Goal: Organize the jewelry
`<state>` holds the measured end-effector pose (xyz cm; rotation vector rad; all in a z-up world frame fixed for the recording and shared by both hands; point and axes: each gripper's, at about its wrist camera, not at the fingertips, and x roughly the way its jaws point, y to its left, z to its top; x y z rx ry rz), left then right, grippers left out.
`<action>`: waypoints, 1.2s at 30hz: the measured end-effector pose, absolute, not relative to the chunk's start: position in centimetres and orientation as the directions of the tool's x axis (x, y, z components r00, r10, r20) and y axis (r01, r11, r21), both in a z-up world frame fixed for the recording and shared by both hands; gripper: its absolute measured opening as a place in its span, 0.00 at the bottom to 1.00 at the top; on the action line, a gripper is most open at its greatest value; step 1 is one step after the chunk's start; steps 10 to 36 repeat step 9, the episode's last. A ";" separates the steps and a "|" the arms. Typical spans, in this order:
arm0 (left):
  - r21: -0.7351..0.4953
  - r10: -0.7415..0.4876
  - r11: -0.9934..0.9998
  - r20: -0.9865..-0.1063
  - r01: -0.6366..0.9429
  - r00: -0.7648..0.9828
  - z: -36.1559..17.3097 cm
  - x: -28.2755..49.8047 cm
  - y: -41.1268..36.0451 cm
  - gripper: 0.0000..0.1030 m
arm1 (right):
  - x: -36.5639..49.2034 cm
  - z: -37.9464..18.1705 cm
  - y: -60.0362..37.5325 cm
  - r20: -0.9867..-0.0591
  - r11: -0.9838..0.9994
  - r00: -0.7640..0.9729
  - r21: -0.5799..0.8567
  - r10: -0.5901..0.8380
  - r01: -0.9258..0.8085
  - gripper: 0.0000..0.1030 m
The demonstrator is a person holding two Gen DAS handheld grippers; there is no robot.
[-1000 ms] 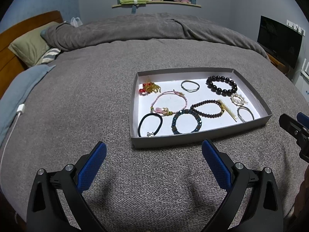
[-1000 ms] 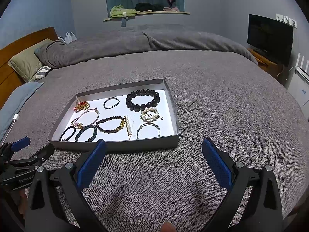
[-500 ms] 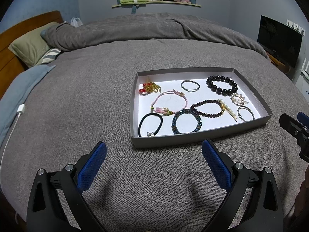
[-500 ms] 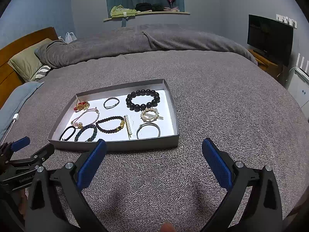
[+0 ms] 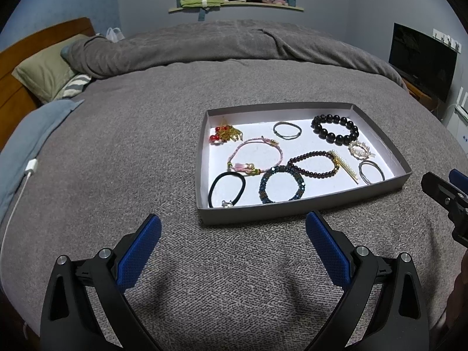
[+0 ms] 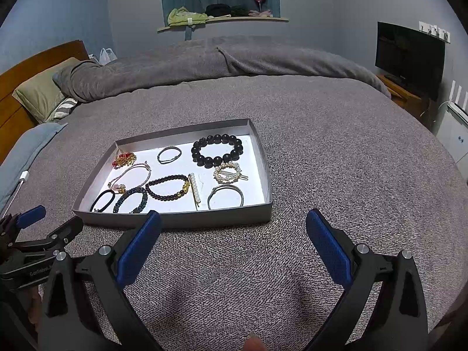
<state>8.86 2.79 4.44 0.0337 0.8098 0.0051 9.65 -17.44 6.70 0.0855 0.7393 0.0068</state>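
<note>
both the left gripper [image 5: 233, 228] and the right gripper [image 6: 233, 225] hung spread and empty, just short of the grey tray [image 6: 175, 219] holding the jewelry. to pick cleanly, the right should descend straight onto the silver bangle [image 6: 225, 196] just ahead of it, fingers straddling one wire.

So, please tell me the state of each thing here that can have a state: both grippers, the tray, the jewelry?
left gripper: open, empty, over the blanket before the tray
right gripper: open, empty
tray: lidless, flat on the blanket
black bead bracelet: in the tray, lying flat
pearl hair clip: in the tray, lying flat
black hair tie: in the tray, near corner
TV: screen dark
</note>
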 end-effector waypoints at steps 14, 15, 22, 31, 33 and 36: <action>0.041 0.020 0.999 -0.727 0.014 0.687 4.3 8.9 2.4 0.95 | 9.7 6.7 -17.4 -0.673 0.997 0.739 0.079 0.036 0.024 0.95; 0.041 0.020 0.999 -0.727 0.014 0.687 4.3 8.9 2.4 0.95 | 9.7 6.7 -17.4 -0.673 0.997 0.739 0.079 0.036 0.024 0.95; 0.041 0.020 0.999 -0.727 0.014 0.687 4.3 8.9 2.4 0.95 | 9.7 6.7 -17.4 -0.673 0.997 0.739 0.079 0.036 0.024 0.95; 0.041 0.020 0.999 -0.727 0.014 0.687 4.3 8.9 2.4 0.95 | 9.7 6.7 -17.4 -0.673 0.997 0.739 0.079 0.036 0.024 0.95; 0.041 0.020 0.999 -0.727 0.014 0.687 4.3 8.9 2.4 0.95 | 9.7 6.7 -17.4 -0.673 0.997 0.739 0.079 0.036 0.024 0.95; 0.041 0.020 0.999 -0.727 0.014 0.687 4.3 8.9 2.4 0.95 | 9.7 6.7 -17.4 -0.673 0.997 0.739 0.079 0.036 0.024 0.95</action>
